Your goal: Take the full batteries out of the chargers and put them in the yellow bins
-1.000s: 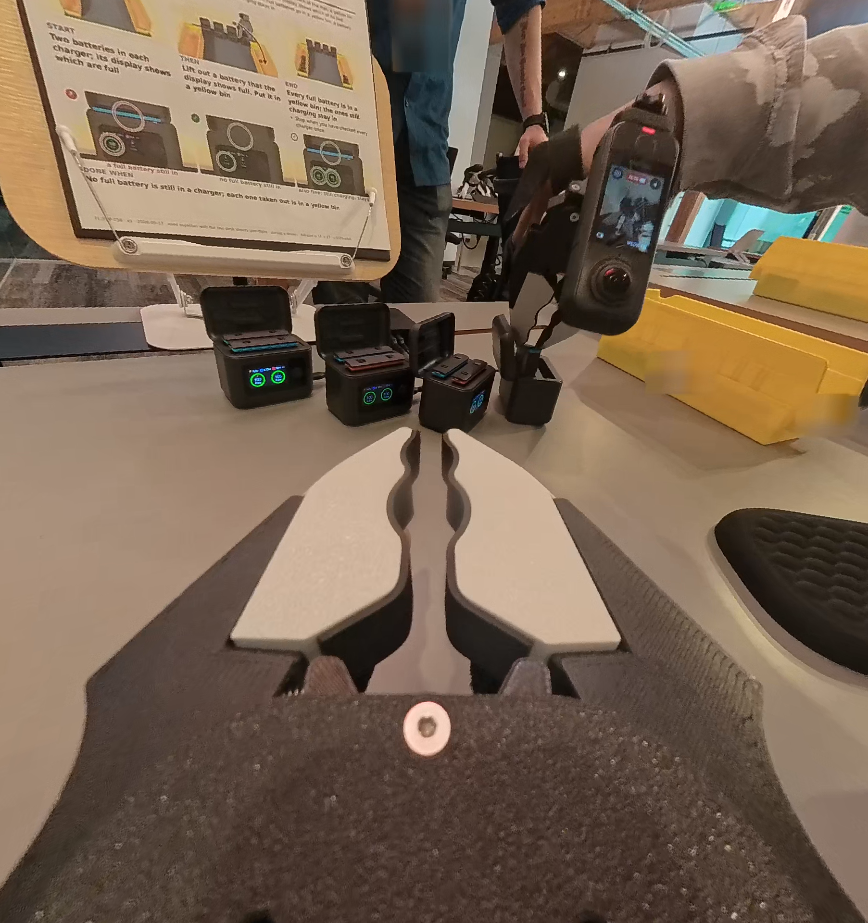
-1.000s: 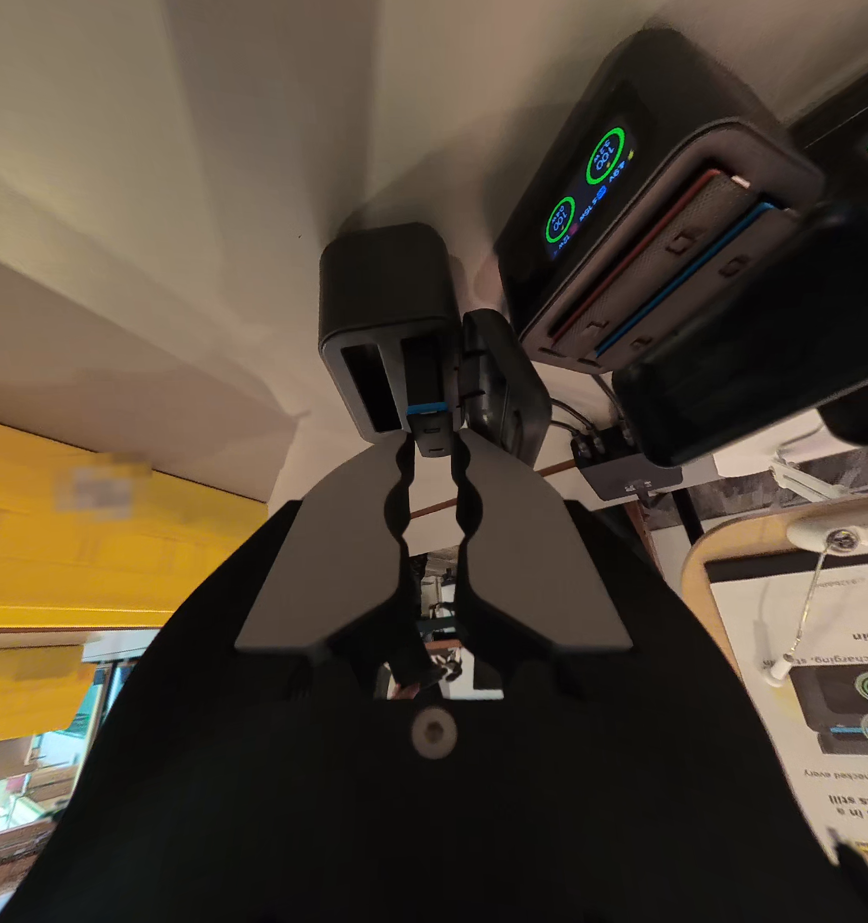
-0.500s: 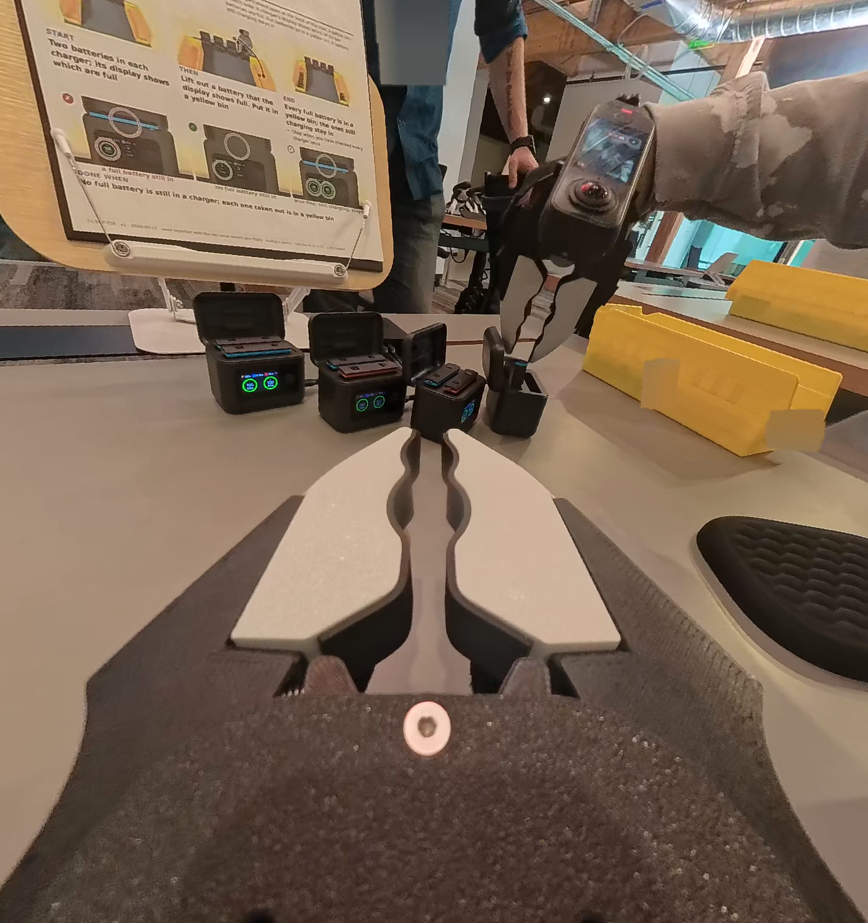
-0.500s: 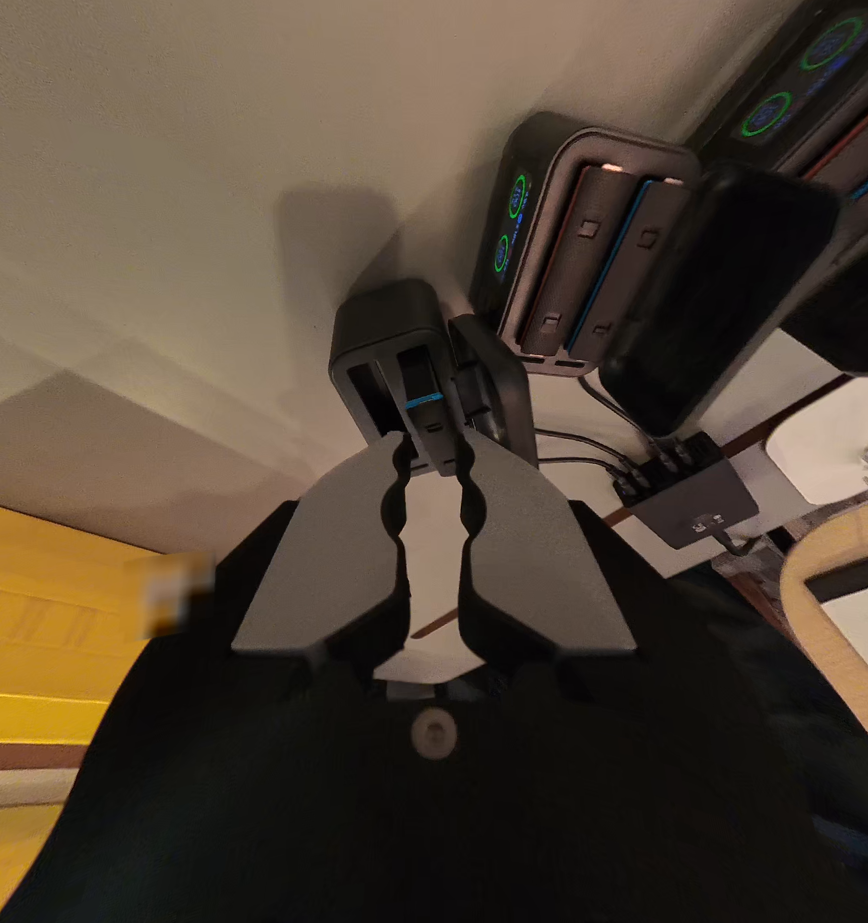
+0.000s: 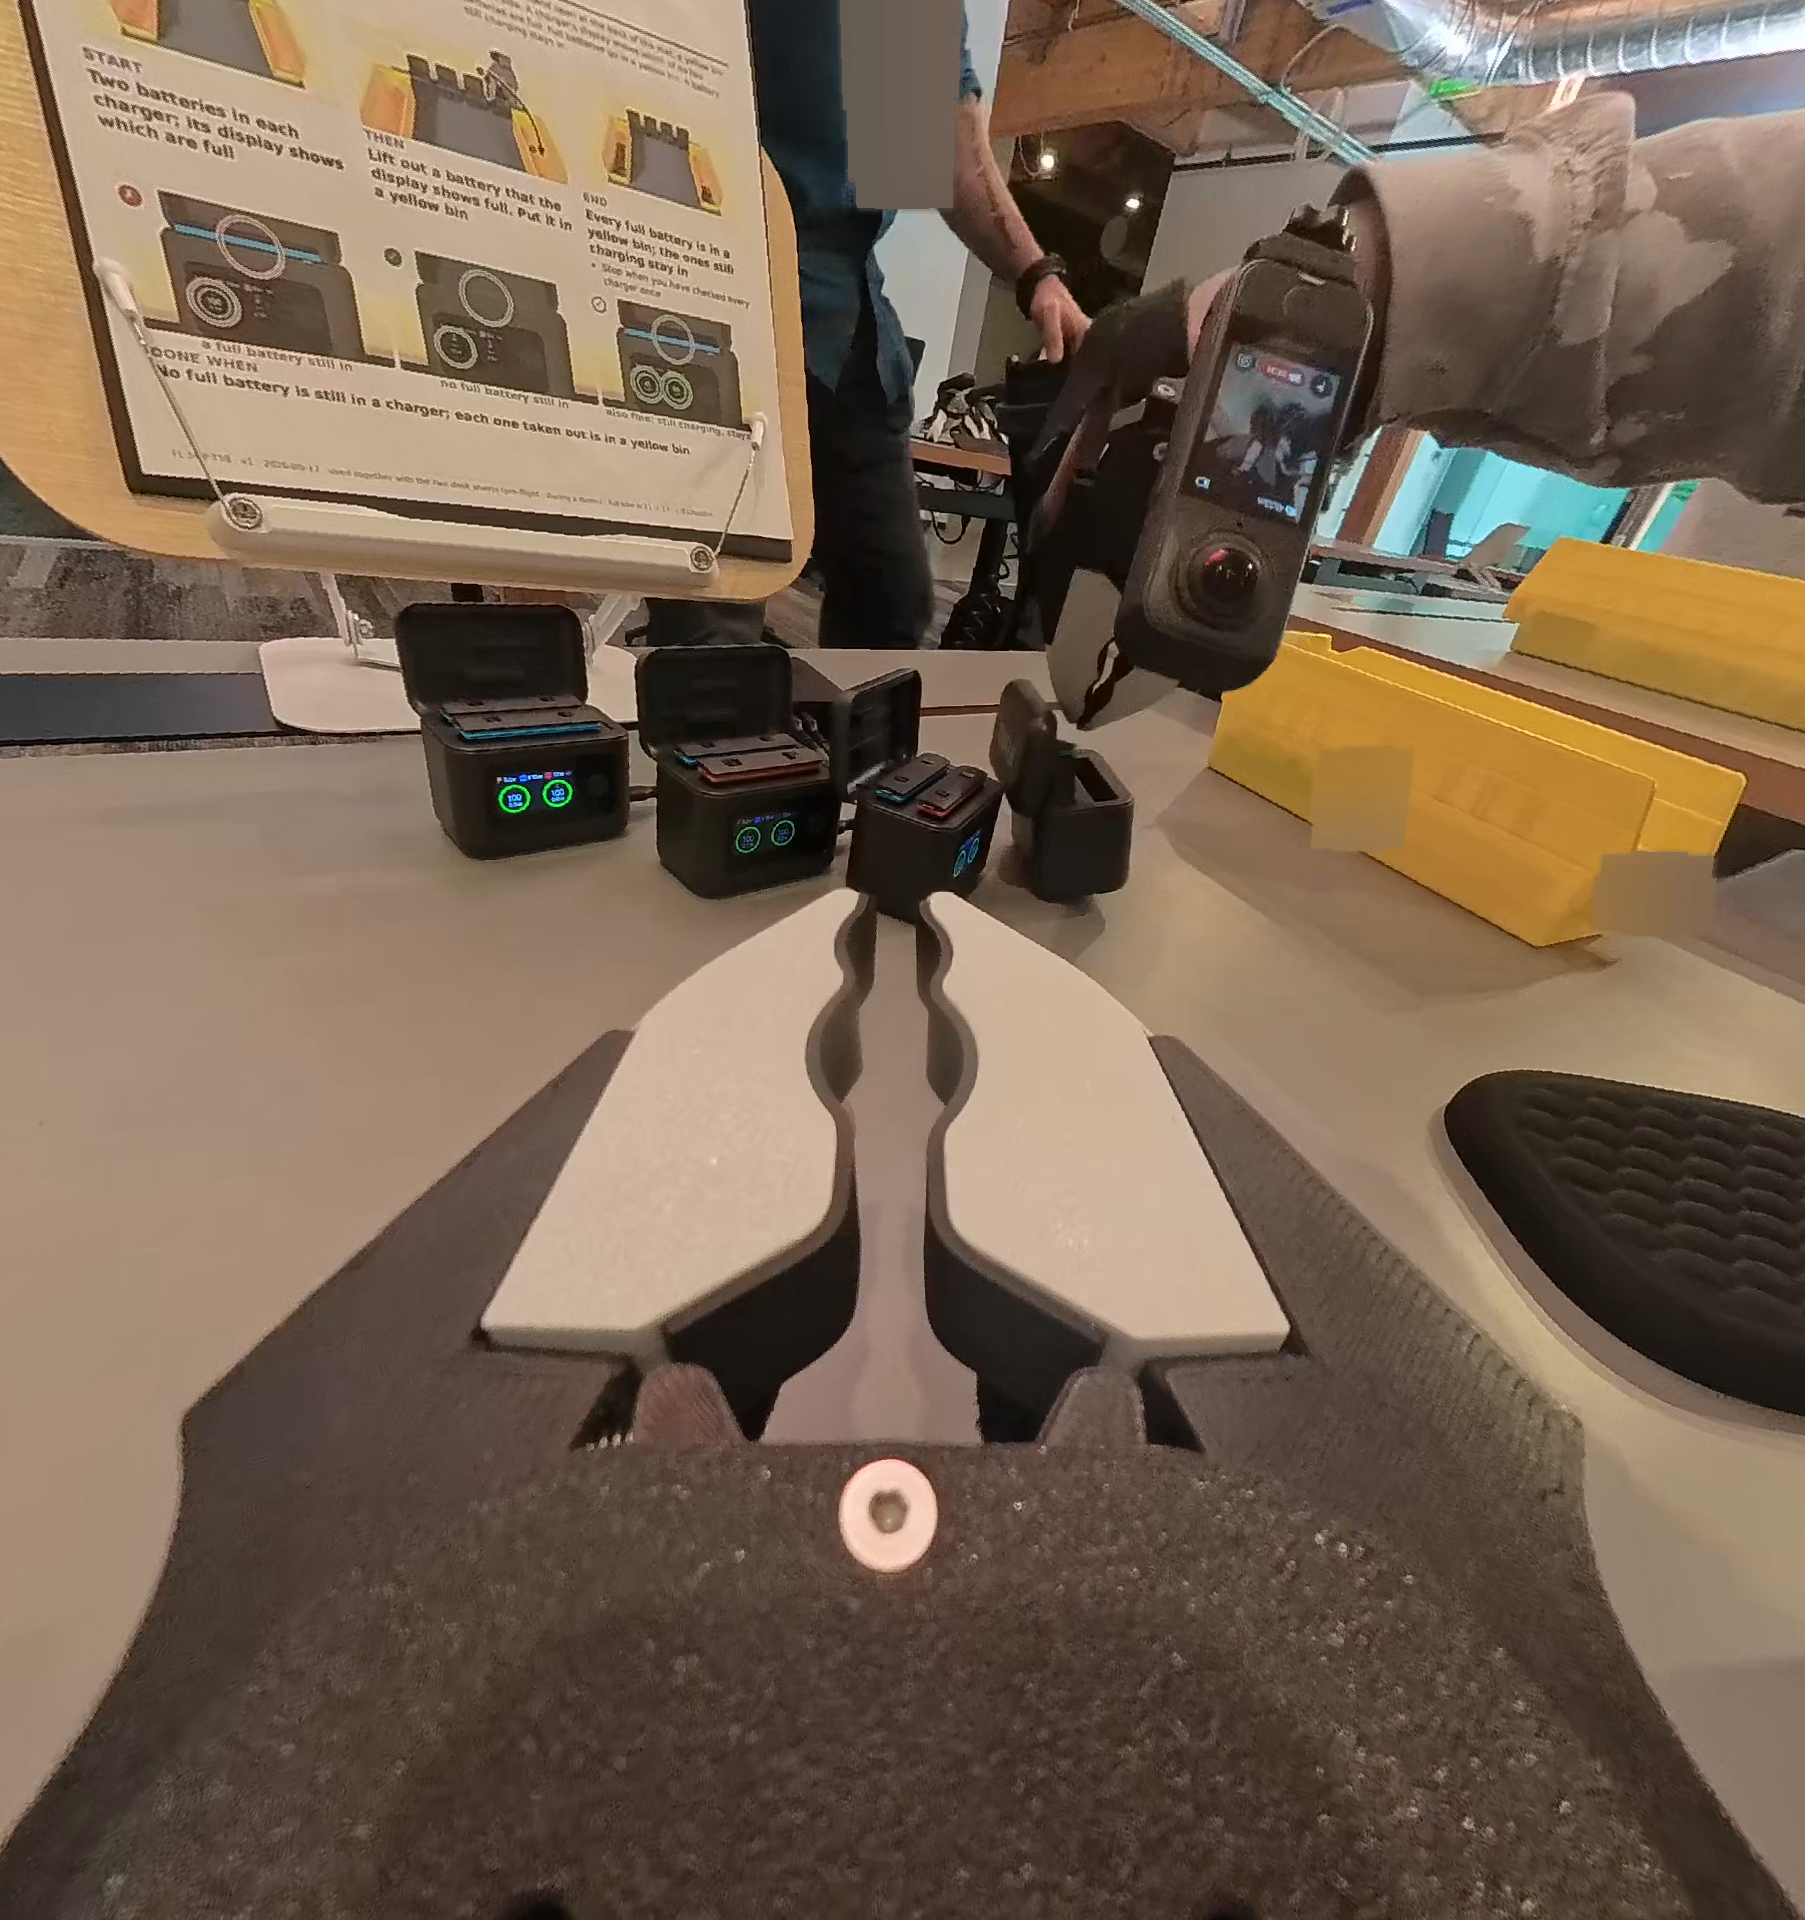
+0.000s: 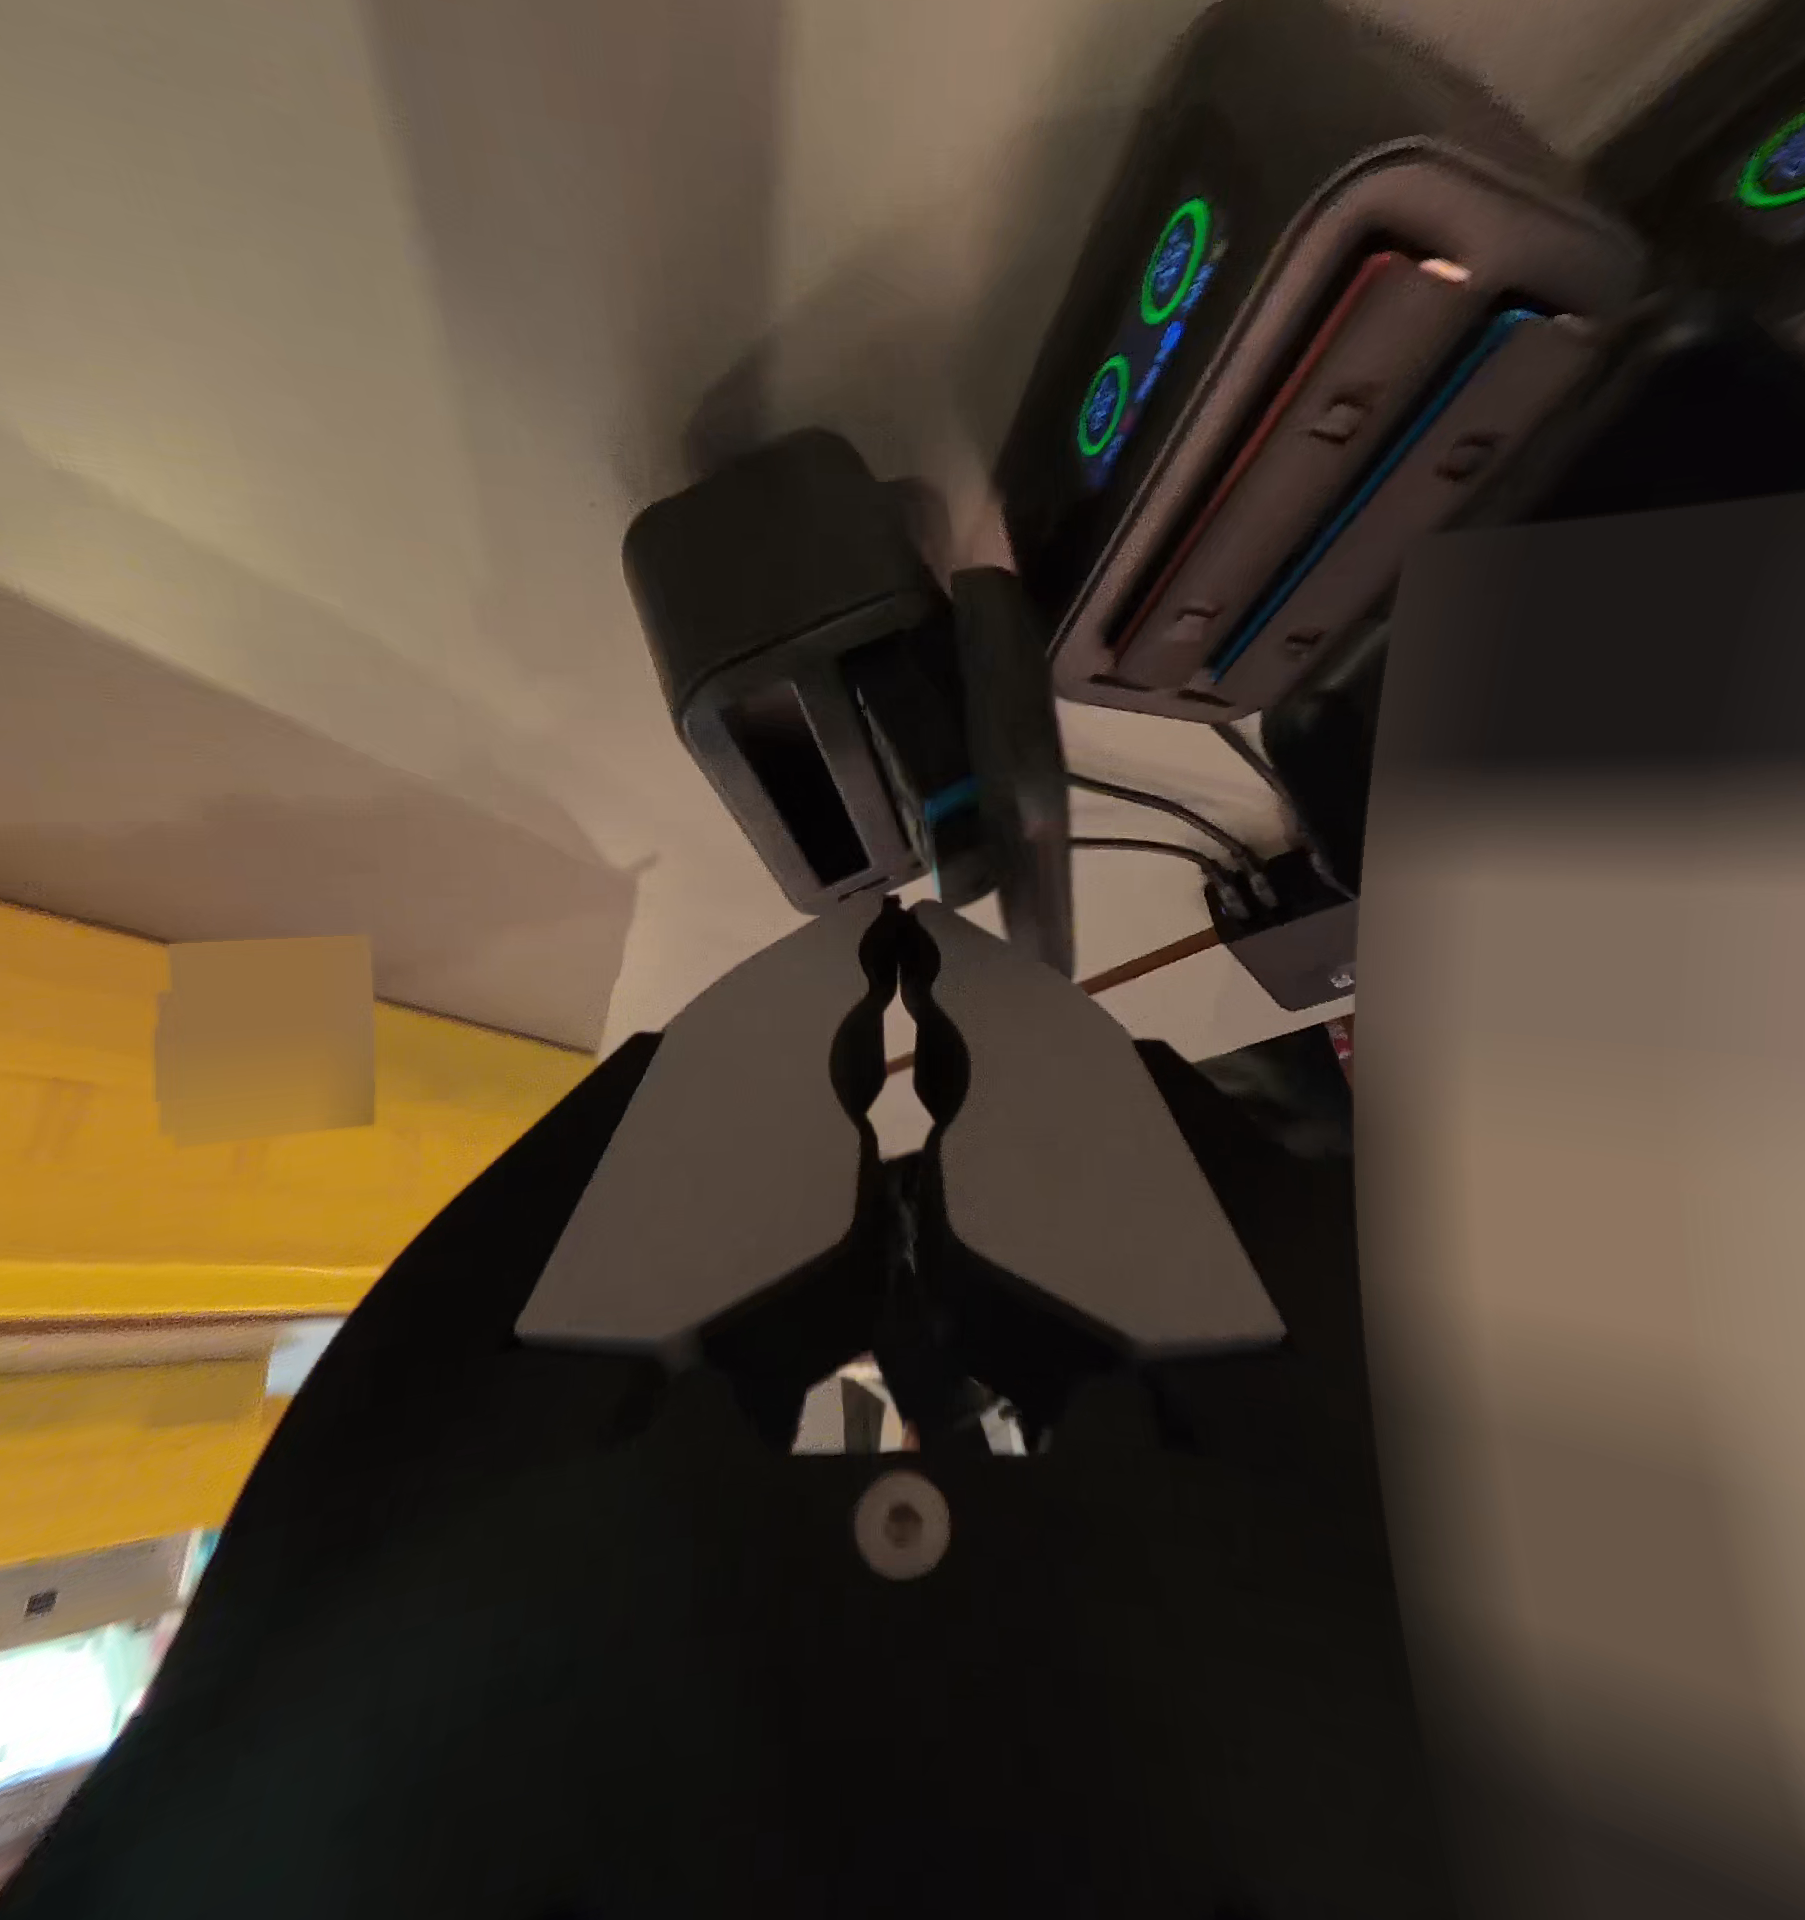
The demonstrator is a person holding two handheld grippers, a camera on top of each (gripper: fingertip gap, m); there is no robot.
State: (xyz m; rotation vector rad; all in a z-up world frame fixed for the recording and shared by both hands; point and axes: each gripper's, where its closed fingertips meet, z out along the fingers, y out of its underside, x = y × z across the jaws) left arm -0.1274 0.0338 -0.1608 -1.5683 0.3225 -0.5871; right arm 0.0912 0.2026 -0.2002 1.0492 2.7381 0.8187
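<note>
One battery (image 6: 945,790) left in the end charger (image 6: 804,665), blue band up, standing on end just ahead of the right tool (image 6: 903,914); tips pinched together, empty. Left tool (image 5: 893,914) narrow, empty, well back. Yellow bin (image 5: 1449,810) beside the charger.

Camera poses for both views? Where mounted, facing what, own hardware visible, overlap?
Left wrist view: low over the grey table, facing four black chargers; shows the left gripper, slightly parted, empty.
Right wrist view: rolled, over the rightmost charger and its blue-banded battery; shows the right gripper, nearly shut, empty.
Shared: chargers, yellow bin; the left view also shows the right gripper.
</note>
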